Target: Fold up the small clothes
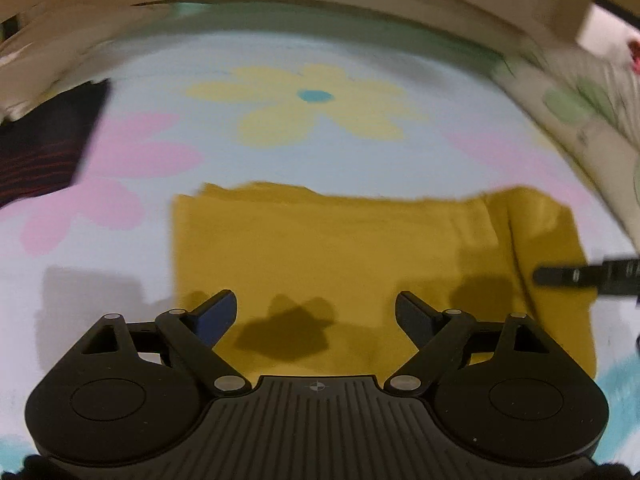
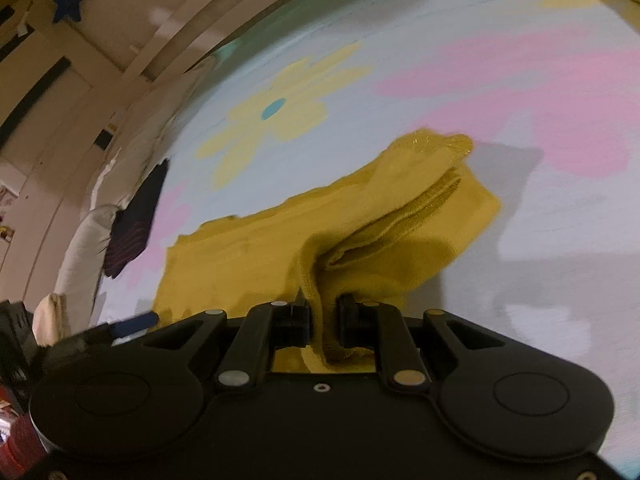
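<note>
On the pale-blue flowered bedsheet [image 1: 320, 52] lies the mustard-yellow knit garment [image 1: 340, 256]; my right gripper [image 2: 323, 320] pinches its lifted edge, my left gripper [image 1: 316, 312] hovers released above it.

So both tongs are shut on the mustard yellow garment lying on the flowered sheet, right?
Not quite. Only the right tongs are shut on the mustard yellow garment. The left wrist view shows the left tongs open above it, gripping nothing. The garment does lie on the flowered sheet.
</note>
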The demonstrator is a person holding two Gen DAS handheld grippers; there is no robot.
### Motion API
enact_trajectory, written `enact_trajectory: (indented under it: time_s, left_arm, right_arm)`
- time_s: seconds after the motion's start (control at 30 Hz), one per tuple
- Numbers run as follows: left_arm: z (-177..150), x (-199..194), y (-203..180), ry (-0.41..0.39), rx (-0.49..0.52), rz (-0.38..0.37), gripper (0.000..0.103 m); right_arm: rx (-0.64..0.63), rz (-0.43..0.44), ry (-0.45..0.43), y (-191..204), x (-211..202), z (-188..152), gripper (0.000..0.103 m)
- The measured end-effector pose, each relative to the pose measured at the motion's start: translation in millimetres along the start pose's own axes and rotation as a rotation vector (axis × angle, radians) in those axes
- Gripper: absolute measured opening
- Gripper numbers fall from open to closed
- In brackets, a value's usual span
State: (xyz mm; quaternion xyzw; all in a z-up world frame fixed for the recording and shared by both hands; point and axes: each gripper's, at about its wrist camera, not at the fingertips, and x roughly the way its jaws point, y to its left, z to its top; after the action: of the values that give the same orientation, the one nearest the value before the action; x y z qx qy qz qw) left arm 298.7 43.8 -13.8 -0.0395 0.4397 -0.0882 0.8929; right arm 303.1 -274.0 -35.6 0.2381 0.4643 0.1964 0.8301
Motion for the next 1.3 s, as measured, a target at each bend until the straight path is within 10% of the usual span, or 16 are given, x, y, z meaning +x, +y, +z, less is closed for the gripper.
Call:
enact_trajectory:
  time_s: [0.67, 0.97, 1.3]
  left_arm:
    - [3.2, -20.9, 96.3, -0.022, -0.228, 0.045, 0.086]
    - [-0.5, -21.8, 113.3, -0.016, -0.26, 0.044, 0.086]
    - [-0.3, -21.9, 116.0, -0.013, -0.27, 0.042, 0.086]
  right_arm:
    - [0.025, 0.175, 0.048, 97.3, 65.5, -13.5, 0.022]
    - [-0.063, 0.094, 0.095, 136.6, 97.6, -29.3, 0.022]
    - [-0.13, 0.227, 0.087, 157.1, 91.2, -33.4, 0.053]
